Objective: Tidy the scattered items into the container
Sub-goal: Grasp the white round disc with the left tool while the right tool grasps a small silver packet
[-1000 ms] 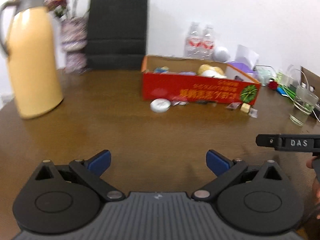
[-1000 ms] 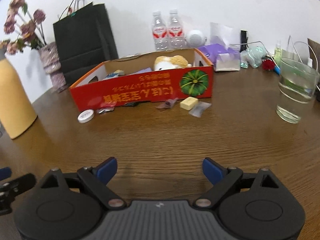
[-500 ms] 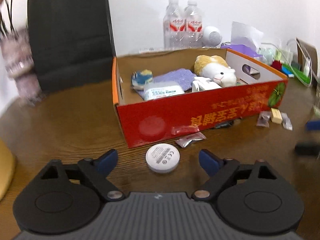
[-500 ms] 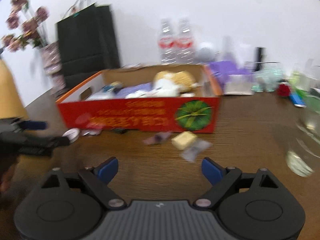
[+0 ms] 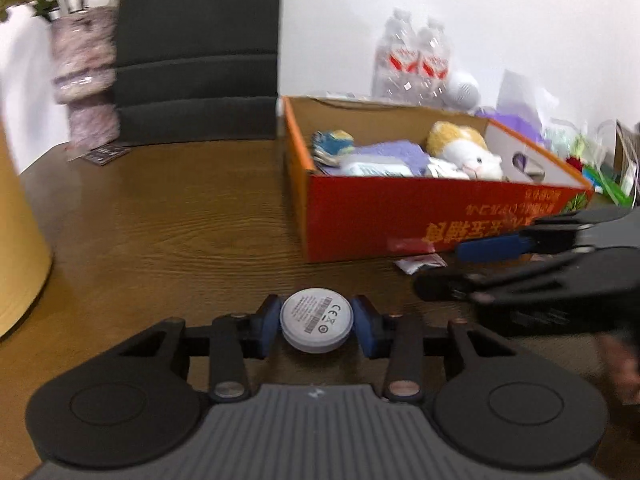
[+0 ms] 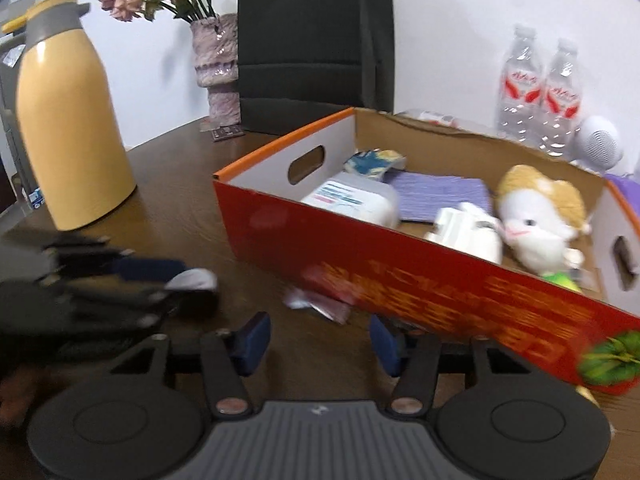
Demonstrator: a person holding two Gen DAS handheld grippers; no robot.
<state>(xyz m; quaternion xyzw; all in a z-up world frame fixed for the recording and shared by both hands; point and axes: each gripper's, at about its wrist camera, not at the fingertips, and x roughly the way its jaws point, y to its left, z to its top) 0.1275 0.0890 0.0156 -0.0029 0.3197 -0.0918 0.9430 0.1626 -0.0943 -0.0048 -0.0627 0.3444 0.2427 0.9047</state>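
Left wrist: left gripper [image 5: 317, 325] is pinching the white disc [image 5: 317, 323] by its rim, near the red box [image 5: 400, 216]; thin edge-hold, slip risk on lifting.

Right wrist: right gripper [image 6: 318, 340] is hanging half-open, empty, at the foil wrapper [image 6: 316, 305] beside the box wall; collision risk.

The left gripper [image 5: 316, 322] sat low over the table, its blue pads [image 5: 267, 330] pressed against opposite sides of a white round disc [image 5: 316, 318], pointing toward 12 o'clock in its own view. The right gripper [image 6: 318, 338] had its jaws parted with nothing between them. In the left wrist view it came in from 3 o'clock, blurred; in the right wrist view the left one lay at 9 o'clock, also blurred.
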